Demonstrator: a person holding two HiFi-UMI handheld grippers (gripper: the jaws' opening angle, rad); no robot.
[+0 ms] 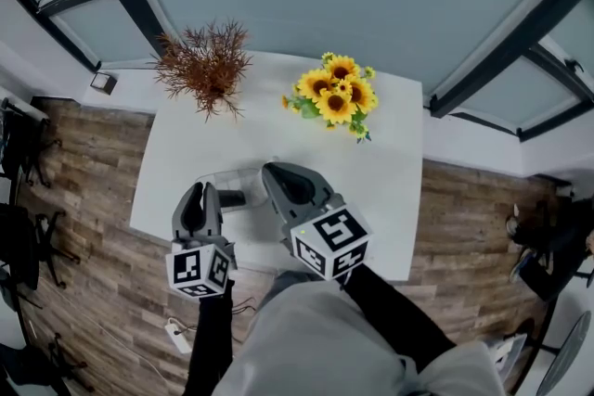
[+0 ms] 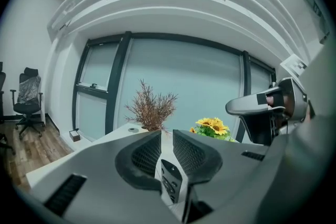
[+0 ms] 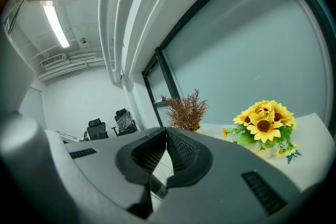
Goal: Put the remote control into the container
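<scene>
In the left gripper view a black remote control (image 2: pixel 170 182) with rows of buttons stands between the jaws of my left gripper (image 2: pixel 167 135), which is shut on it. From the head view that gripper (image 1: pixel 202 192) hovers over the table's near edge, and a dark end of the remote (image 1: pixel 232 197) sticks out to its right. A clear plastic container (image 1: pixel 243 177) lies between the two grippers. My right gripper (image 1: pixel 272 172) is just right of it, jaws together at the tips (image 3: pixel 166 131). A clear wall of the container (image 3: pixel 156 189) shows low between them.
On the white table (image 1: pixel 390 172), a sunflower bouquet (image 1: pixel 336 95) stands at the back right and a dried brown plant (image 1: pixel 206 65) at the back left. Wooden floor surrounds the table, with glass walls behind. Office chairs (image 2: pixel 25 99) stand far left.
</scene>
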